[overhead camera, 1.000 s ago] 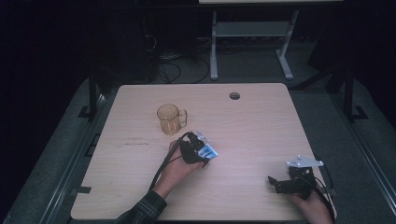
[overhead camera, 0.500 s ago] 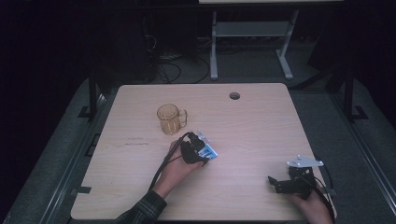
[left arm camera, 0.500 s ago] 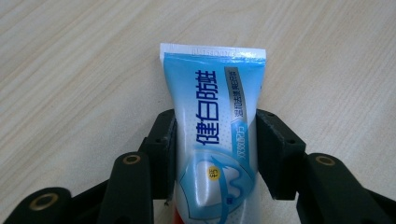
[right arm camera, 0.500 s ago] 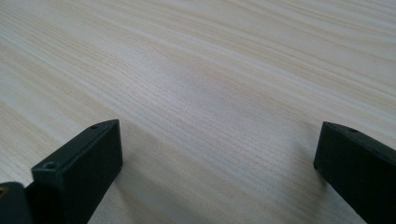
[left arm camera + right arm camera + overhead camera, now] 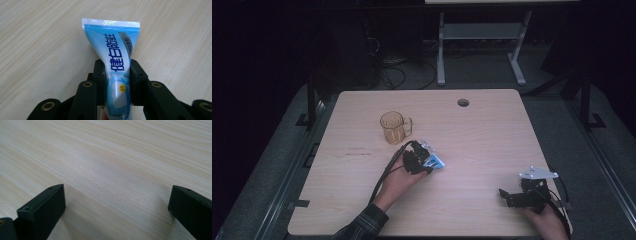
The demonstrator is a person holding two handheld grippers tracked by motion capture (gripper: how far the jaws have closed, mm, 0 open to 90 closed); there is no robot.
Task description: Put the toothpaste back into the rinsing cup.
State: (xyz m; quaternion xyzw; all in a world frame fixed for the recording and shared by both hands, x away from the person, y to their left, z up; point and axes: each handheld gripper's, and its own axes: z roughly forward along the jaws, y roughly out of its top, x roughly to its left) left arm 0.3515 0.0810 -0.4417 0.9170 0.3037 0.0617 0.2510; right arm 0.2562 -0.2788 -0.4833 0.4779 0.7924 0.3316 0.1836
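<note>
A blue and white toothpaste tube with printed characters is clamped between the black jaws of my left gripper, its crimped flat end pointing away from the camera over the wood. In the high view that gripper sits near the table's middle, just below an amber glass mug, with the tube sticking out to its right. My right gripper rests near the front right corner, and in its own view the jaws stand wide apart over bare wood.
The light wooden table has a round cable hole near its back edge. Behind the table stand a white metal frame and loose cables on a dark floor.
</note>
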